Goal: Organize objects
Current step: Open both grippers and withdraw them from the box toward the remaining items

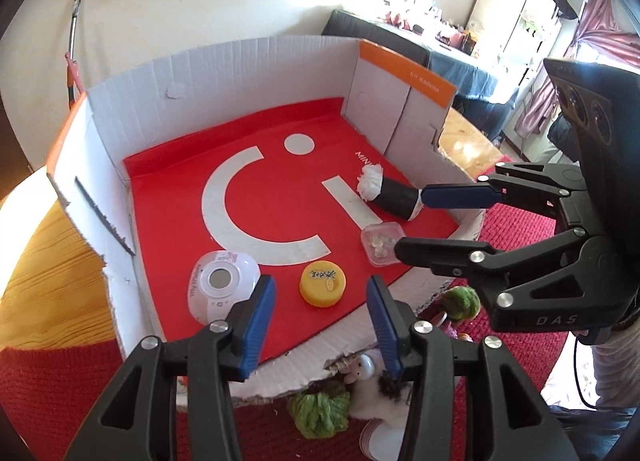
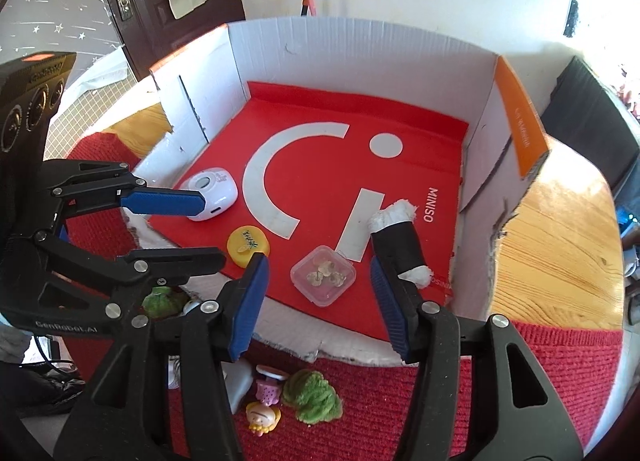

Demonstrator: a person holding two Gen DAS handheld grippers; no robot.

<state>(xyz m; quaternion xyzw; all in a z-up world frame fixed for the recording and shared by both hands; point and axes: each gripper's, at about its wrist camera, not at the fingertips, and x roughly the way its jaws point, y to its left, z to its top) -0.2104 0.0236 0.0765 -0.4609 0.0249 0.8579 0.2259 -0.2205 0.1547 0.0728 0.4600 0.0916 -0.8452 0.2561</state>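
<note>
A white cardboard box (image 1: 224,73) with a red liner holds a white round device (image 1: 222,285), a yellow cap (image 1: 323,284), a small clear tub of tacks (image 1: 380,243) and a black roll with white ends (image 1: 394,197). My left gripper (image 1: 320,289) hovers open over the box's torn front edge, and the cap shows between its blue pads without touching them. My right gripper (image 2: 318,265) is open too, over the clear tub (image 2: 323,275), with its right pad close beside the black roll (image 2: 398,245). Neither holds anything.
The box stands on a wooden table (image 2: 560,229) partly covered by a red mat (image 2: 520,361). In front of the box, on the mat, lie green fuzzy toys (image 2: 312,397) and a small doll figure (image 2: 262,417). Walls rise on three sides of the box.
</note>
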